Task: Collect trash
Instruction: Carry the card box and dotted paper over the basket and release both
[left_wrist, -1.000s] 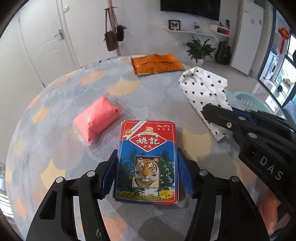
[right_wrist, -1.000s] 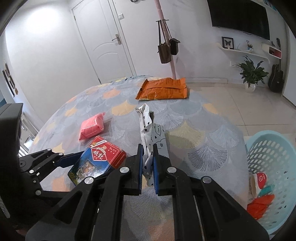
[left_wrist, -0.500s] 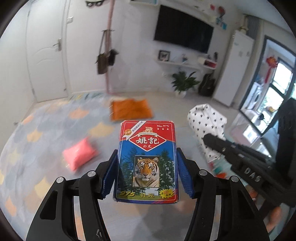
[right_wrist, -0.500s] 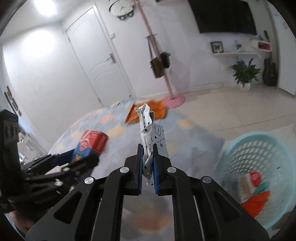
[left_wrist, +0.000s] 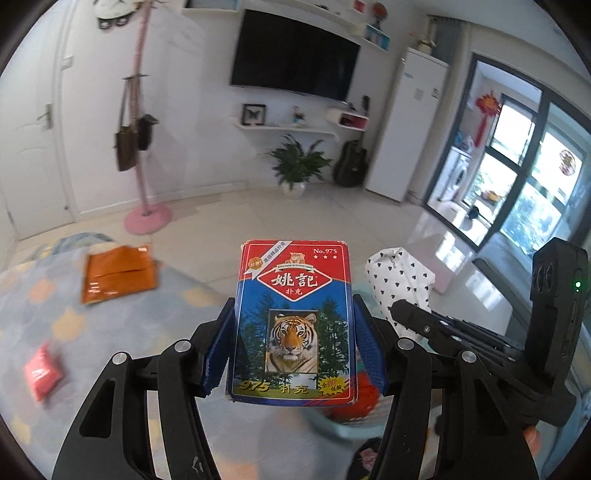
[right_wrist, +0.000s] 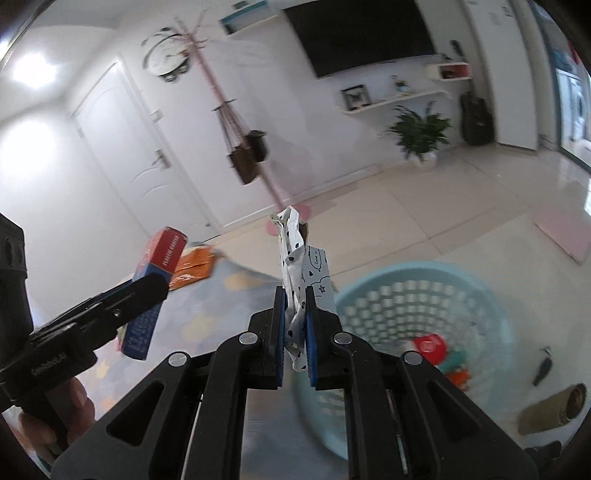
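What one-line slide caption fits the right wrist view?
Right gripper clamps a heart-print paper bag above the blue laundry basket, while the left gripper carries a card box.

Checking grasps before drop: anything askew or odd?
The white heart-print bag is crumpled and twisted between the right gripper fingers. The card box sits square in the left gripper.

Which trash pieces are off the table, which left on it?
Card box and heart-print bag are held aloft; orange packet and pink packet lie on the table.
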